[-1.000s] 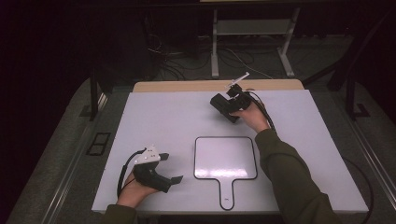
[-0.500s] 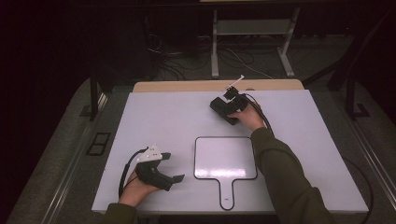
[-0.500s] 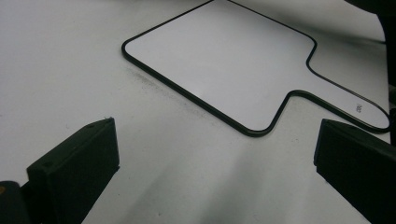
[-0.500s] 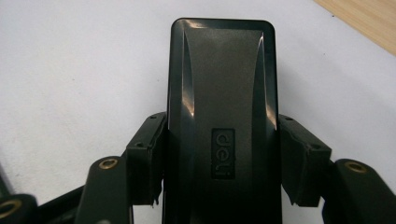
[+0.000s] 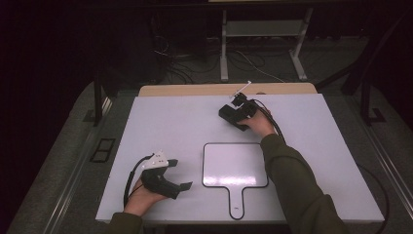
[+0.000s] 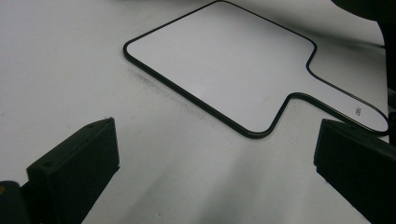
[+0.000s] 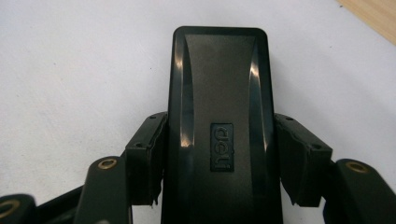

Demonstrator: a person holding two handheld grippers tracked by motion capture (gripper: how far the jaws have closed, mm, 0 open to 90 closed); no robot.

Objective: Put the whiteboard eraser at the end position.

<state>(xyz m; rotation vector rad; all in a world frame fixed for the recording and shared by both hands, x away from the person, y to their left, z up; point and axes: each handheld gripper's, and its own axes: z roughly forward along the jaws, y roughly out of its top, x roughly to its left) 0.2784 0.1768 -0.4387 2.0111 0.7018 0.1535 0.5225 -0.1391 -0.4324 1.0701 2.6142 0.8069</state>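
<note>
My right gripper (image 5: pixel 233 115) is at the far middle of the white table (image 5: pixel 170 122), shut on a black eraser block (image 7: pixel 219 93). Its pads press both long sides, and the block (image 5: pixel 228 116) sticks out past the jaws, low over the tabletop. A paddle-shaped whiteboard with a black rim (image 5: pixel 235 165) lies flat near the front, its handle toward the person. My left gripper (image 5: pixel 181 174) rests at the front left, just left of that board. In the left gripper view this gripper (image 6: pixel 215 158) stands wide open, with bare table between the jaws and the whiteboard (image 6: pixel 224 70) ahead.
A tan wooden strip (image 5: pixel 204 89) runs along the table's far edge. Beyond it, on the dark floor, are cables and the legs of a metal frame (image 5: pixel 224 53). A sleeved forearm (image 5: pixel 292 180) crosses the table's right front.
The right gripper has sunk a little toward the tabletop with the eraser still in its jaws. The left gripper has stayed where it was.
</note>
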